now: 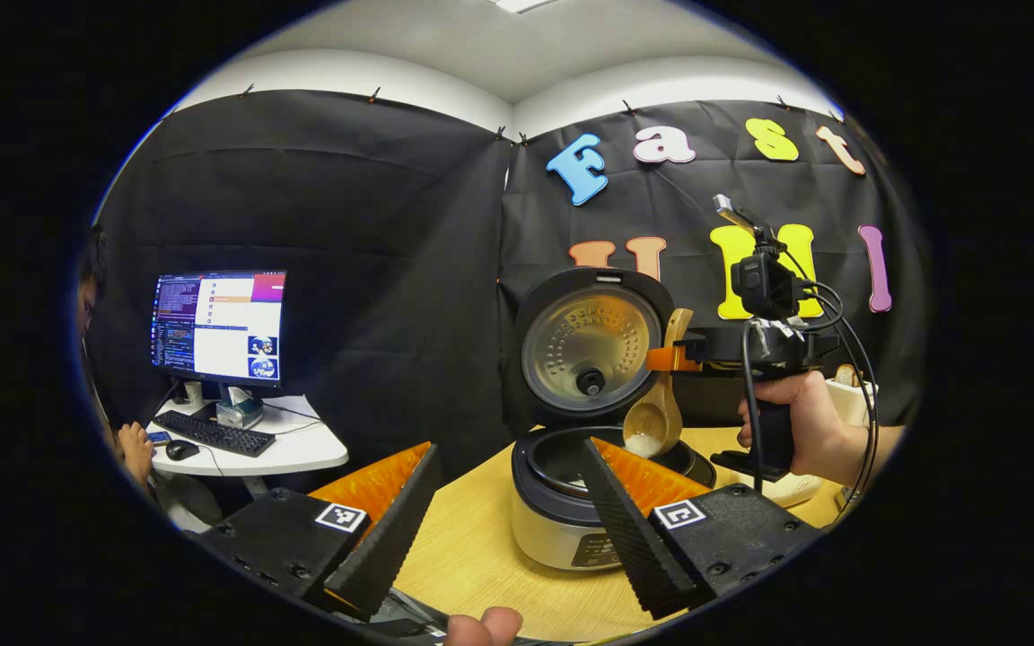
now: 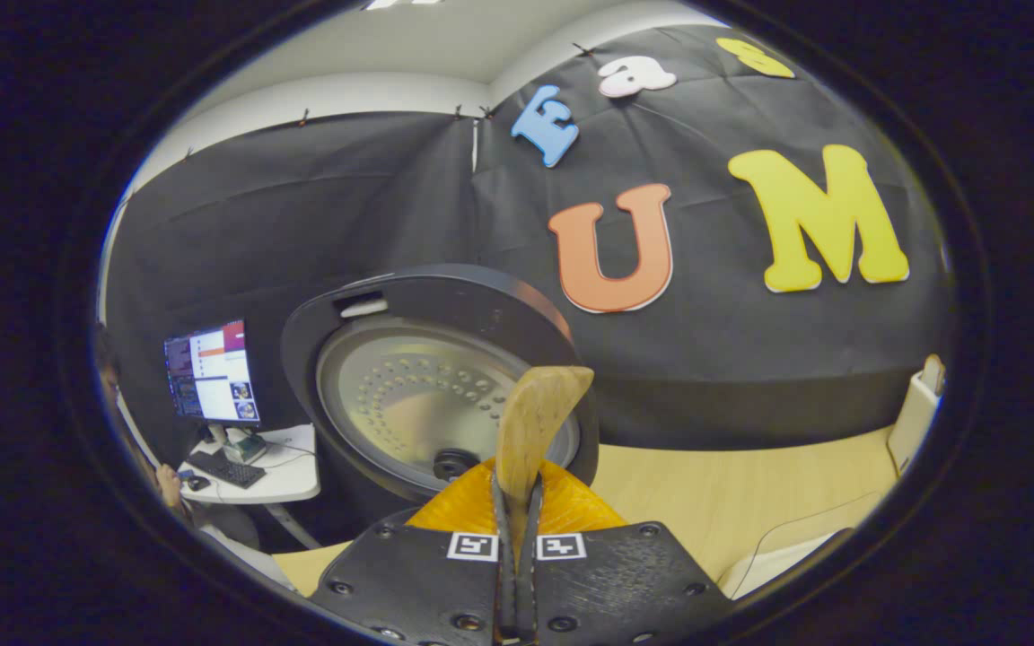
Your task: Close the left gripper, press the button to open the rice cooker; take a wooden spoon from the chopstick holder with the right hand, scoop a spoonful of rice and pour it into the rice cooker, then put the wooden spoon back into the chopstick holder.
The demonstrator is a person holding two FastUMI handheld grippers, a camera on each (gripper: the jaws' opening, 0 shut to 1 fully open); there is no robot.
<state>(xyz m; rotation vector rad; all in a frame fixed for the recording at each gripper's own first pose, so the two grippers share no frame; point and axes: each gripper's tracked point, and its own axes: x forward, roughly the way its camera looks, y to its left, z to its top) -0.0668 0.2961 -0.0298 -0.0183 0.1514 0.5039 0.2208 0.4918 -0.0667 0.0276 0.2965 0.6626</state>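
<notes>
The rice cooker [image 1: 562, 525] stands on the wooden table with its lid [image 1: 587, 345] raised upright. My left gripper [image 1: 510, 447] is open in front of it, its fingers spread to either side of the pot with nothing between them. A hand holds my right gripper [image 1: 674, 359] over the pot's right side, shut on the handle of the wooden spoon [image 1: 658, 408]. The spoon hangs bowl down over the pot with some white rice in it. In the right gripper view my right gripper [image 2: 517, 489] pinches the spoon handle [image 2: 535, 417], with the lid [image 2: 445, 386] close behind it.
A white holder [image 1: 849, 399] stands behind the hand at the table's right, also seen as the white holder [image 2: 916, 413]. A white dish [image 1: 791, 489] sits below the hand. To the left are a side desk [image 1: 293, 453] with a monitor [image 1: 219, 327] and a seated person.
</notes>
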